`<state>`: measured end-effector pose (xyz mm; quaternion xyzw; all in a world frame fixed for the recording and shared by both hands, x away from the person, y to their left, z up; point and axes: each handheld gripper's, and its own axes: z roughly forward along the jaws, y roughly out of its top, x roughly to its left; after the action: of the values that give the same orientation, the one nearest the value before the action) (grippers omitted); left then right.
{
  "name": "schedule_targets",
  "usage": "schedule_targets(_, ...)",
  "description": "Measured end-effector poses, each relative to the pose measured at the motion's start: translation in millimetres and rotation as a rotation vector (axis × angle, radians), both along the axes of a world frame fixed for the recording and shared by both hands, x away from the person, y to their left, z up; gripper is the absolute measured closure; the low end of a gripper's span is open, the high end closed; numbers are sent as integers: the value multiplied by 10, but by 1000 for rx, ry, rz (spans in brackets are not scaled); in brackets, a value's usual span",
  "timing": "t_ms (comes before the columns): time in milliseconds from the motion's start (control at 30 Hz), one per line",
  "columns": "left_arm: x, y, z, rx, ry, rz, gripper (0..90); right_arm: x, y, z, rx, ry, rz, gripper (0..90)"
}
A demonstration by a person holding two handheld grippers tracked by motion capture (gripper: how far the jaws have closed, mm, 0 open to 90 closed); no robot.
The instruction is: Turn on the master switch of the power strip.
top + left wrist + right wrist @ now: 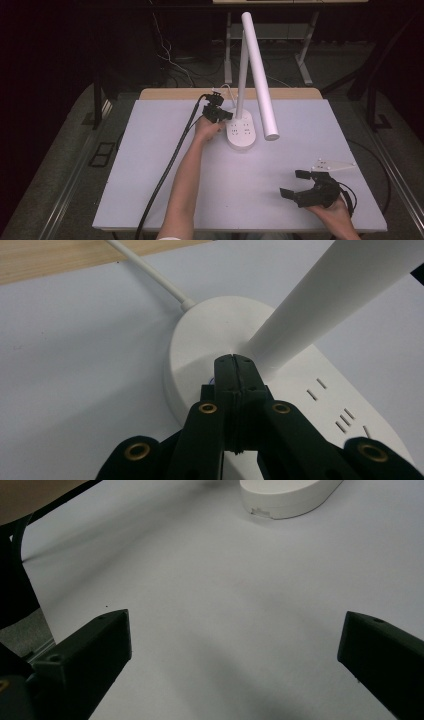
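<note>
Left tongs (234, 360) are squeezed fully together, tips pressing on the white lamp base (200, 335) right by its pole (320, 300), at the far middle of the counter (150, 165). Right tongs (300, 186) sit gaping wide with nothing in them, near the front right corner.

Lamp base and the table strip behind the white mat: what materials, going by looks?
Lamp base: likely moulded plastic, smooth white with a satin sheen; rounded edges and socket slots cut into its top. Table strip: looks like wood or wood-look laminate, with pale tan straight grain lines; which of the two is unclear.
</note>
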<state>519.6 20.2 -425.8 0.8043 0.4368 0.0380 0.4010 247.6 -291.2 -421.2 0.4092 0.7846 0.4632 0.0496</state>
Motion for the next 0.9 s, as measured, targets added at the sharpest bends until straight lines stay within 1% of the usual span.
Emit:
schedule_targets(33, 4, 0, 2, -1, 6, 0, 900, -4, 0, 3, 0, 4, -3, 2)
schedule_targets(100, 8, -8, -8, -25, 13, 18, 900, -7, 0, 5, -1, 4, -2, 2)
schedule_targets(133, 13, 7, -9, -21, 23, 13, 900, -7, 0, 5, -1, 4, -2, 2)
schedule_targets(167, 11, 0, -15, -34, 27, 29, 900, -8, -1, 5, -1, 2, -1, 2)
schedule_targets(200, 9, -6, -17, -34, 27, 34, 900, -9, -2, 5, 0, 2, -2, 2)
schedule_targets(233, 13, -3, -5, -13, 33, 23, 900, -7, -2, 4, 0, 2, -1, 2)
schedule_targets(267, 11, -16, -2, -7, 29, 27, 900, -5, -2, 3, 0, 5, -2, 2)
schedule_targets(300, 11, -17, 0, -7, 34, 30, 900, 4, -2, 1, -1, -2, 1, 2)
schedule_targets(367, 13, -15, -8, -7, 44, 32, 900, 3, 0, 4, -1, -2, 2, 2)
schedule_targets(500, 13, -14, -11, -7, 38, 33, 900, 4, -5, 5, -2, -3, 1, 2)
schedule_targets(567, 7, -21, -21, -34, 41, 52, 900, 6, -5, 3, -2, -4, 1, 2)
schedule_targets(667, 8, -8, -23, -32, 39, 43, 900, 7, -3, 0, -4, -2, 0, 2)
schedule_targets(733, 5, -14, -25, -38, 35, 49, 900, 7, -2, 1, -4, -2, 0, 2)
schedule_targets(800, 4, -6, -24, -34, 36, 47, 900, 8, -5, 1, -2, -2, -2, 2)
schedule_targets(833, -4, -14, -19, -25, 32, 53, 900, 8, -5, 1, -2, -2, -2, 2)
schedule_targets(900, -10, -15, -18, -19, 25, 45, 900, 8, -7, 2, 1, -2, -3, 2)
